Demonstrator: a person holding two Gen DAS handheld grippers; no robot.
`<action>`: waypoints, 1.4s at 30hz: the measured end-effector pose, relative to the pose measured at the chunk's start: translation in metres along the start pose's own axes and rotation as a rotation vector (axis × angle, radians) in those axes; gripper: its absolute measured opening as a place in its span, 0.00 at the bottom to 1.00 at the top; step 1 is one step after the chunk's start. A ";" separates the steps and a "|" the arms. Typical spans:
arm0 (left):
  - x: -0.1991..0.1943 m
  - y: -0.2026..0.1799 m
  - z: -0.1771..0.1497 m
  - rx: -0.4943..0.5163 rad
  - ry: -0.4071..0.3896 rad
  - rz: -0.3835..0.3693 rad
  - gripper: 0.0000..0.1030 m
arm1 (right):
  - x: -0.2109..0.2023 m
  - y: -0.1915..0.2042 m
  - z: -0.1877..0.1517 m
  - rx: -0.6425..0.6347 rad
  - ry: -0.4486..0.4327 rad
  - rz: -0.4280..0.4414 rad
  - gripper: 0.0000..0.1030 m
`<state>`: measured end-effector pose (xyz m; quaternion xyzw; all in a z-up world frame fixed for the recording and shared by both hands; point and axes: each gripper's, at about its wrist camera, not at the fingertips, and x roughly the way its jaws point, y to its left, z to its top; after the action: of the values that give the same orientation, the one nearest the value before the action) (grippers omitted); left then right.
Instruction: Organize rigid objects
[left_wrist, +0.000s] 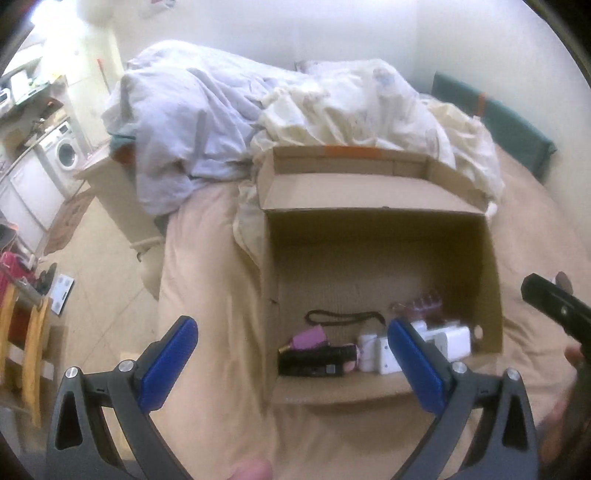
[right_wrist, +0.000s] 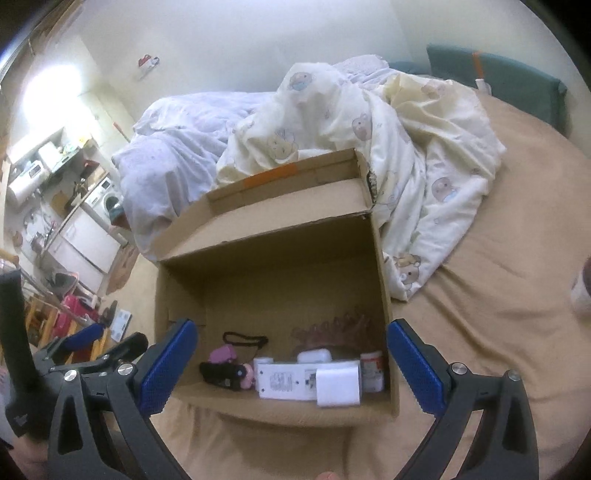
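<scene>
1. One open cardboard box (right_wrist: 380, 273) sits on the bed (right_wrist: 498, 280), holding three white chargers (right_wrist: 338, 387), one black flashlight (right_wrist: 221, 373), one pink item (right_wrist: 221, 354).
2. Both tools, left tool (left_wrist: 291, 354) and right tool (right_wrist: 291, 354), gape empty above it.

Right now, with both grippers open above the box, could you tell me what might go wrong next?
1. The cardboard box sits on a soft bed sheet; a nudge could tip it.
2. The white adapter lies packed against the white charger block; reaching in may disturb both.
3. The black cord could snag the left gripper.
</scene>
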<state>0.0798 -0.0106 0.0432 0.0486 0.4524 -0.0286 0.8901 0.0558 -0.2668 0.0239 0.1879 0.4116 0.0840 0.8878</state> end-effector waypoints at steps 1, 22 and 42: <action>-0.006 0.003 -0.004 -0.007 -0.002 0.000 0.99 | -0.006 0.002 -0.002 -0.001 -0.002 -0.002 1.00; -0.015 0.006 -0.069 -0.013 0.044 -0.014 0.99 | -0.038 0.002 -0.071 -0.064 -0.002 -0.113 1.00; -0.001 0.008 -0.068 -0.030 0.067 -0.021 0.99 | -0.016 -0.002 -0.072 -0.076 0.027 -0.139 1.00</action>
<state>0.0251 0.0050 0.0047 0.0314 0.4826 -0.0297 0.8748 -0.0099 -0.2544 -0.0082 0.1238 0.4319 0.0402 0.8925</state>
